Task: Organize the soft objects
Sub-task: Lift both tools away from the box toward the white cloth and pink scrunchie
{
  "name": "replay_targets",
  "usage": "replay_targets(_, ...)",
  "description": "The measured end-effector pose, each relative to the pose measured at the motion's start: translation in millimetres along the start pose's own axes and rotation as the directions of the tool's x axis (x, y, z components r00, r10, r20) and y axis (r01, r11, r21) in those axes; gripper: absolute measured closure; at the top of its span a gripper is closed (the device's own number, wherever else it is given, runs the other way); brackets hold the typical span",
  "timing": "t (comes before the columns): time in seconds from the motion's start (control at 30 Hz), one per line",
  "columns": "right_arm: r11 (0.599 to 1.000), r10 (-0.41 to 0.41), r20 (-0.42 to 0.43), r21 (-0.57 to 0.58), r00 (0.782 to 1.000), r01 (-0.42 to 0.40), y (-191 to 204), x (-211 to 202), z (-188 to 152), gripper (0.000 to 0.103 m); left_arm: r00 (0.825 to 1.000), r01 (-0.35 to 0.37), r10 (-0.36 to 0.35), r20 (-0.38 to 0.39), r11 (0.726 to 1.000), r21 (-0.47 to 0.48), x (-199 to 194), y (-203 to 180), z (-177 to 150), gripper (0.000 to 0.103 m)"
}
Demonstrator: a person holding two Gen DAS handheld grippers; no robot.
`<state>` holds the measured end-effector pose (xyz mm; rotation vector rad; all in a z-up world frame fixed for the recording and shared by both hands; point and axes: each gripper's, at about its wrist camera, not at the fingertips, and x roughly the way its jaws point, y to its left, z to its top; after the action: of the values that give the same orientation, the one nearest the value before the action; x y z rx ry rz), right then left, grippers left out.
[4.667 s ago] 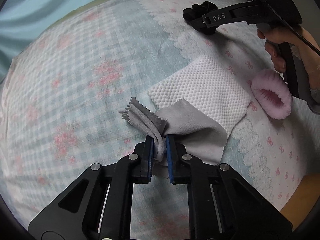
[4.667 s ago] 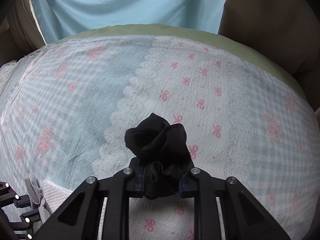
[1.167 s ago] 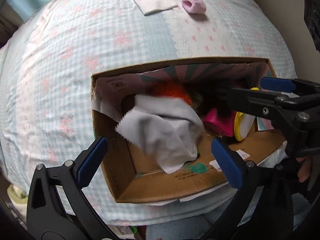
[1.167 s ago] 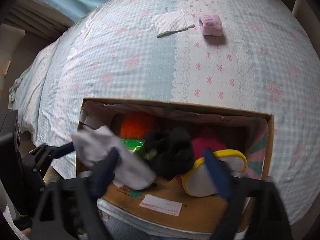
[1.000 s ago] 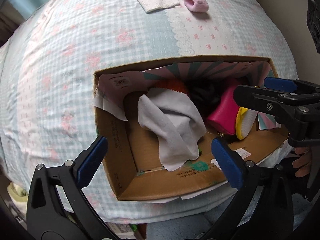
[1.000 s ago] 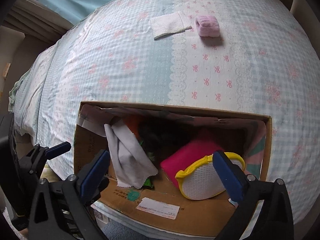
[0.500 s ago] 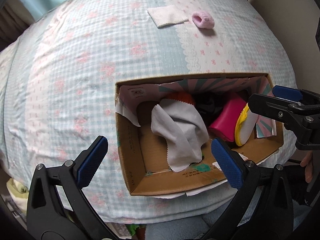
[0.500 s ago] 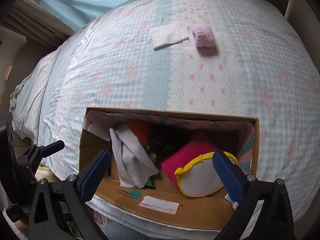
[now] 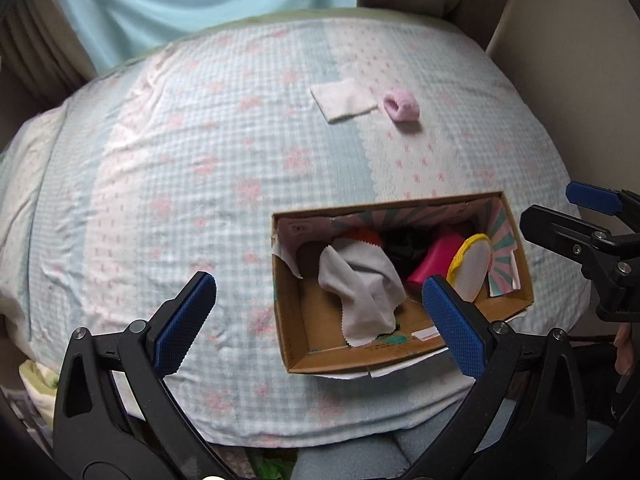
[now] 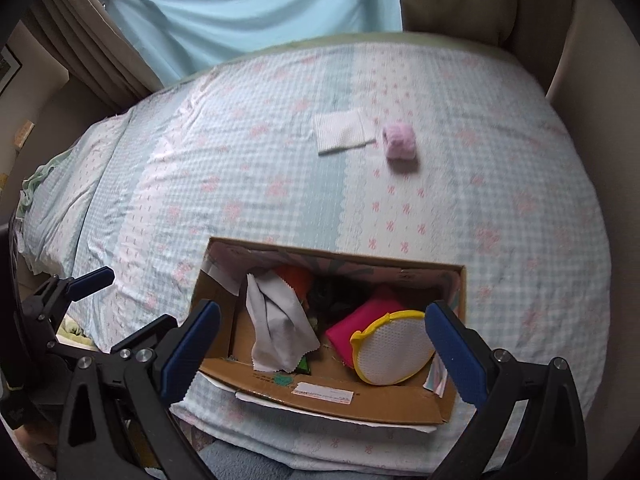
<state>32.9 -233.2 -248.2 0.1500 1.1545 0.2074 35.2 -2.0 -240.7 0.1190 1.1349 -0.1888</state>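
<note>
Left wrist view first: your left gripper hangs with its blue pads spread wide and nothing between them, above the near edge of the bed. The cardboard box sits just ahead and to the right of it, already holding a grey cloth draped over the pile, something black, an orange item, a pink pouch and a yellow-rimmed mesh pad. Most of the sorting looks done. Two pieces are left out on the quilt: a white cloth and a pink fuzzy roll, lying just beside each other, well apart from the box and far ahead of your pads. Your right gripper shows at the right edge, also gaping.

Right wrist view: the right gripper is fully spread and holds nothing, its pads straddling the box from above. The grey cloth and mesh pad lie between and below the pads. The white cloth and pink roll sit far up the quilt, past the box's far wall, so you have a long reach forward for either one. The left gripper sits low at the left edge, its jaws apart.
</note>
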Motion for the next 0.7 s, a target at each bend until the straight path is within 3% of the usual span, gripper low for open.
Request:
replay_targets(0.3,0.994,-0.099,0.184,-0.025,0.978,0.106,25,-83,0,0.001,0.987,-0.017,0.022,0.157,0.999,-0.034,-77,8,11,0.0)
replay_targets(0.7,0.984,-0.175,0.36,0.033,0.916,0.175,47,-162,-1,0.001,0.94,0.026,-0.006,0.342,0.998,-0.055,-156,12,32,0.0)
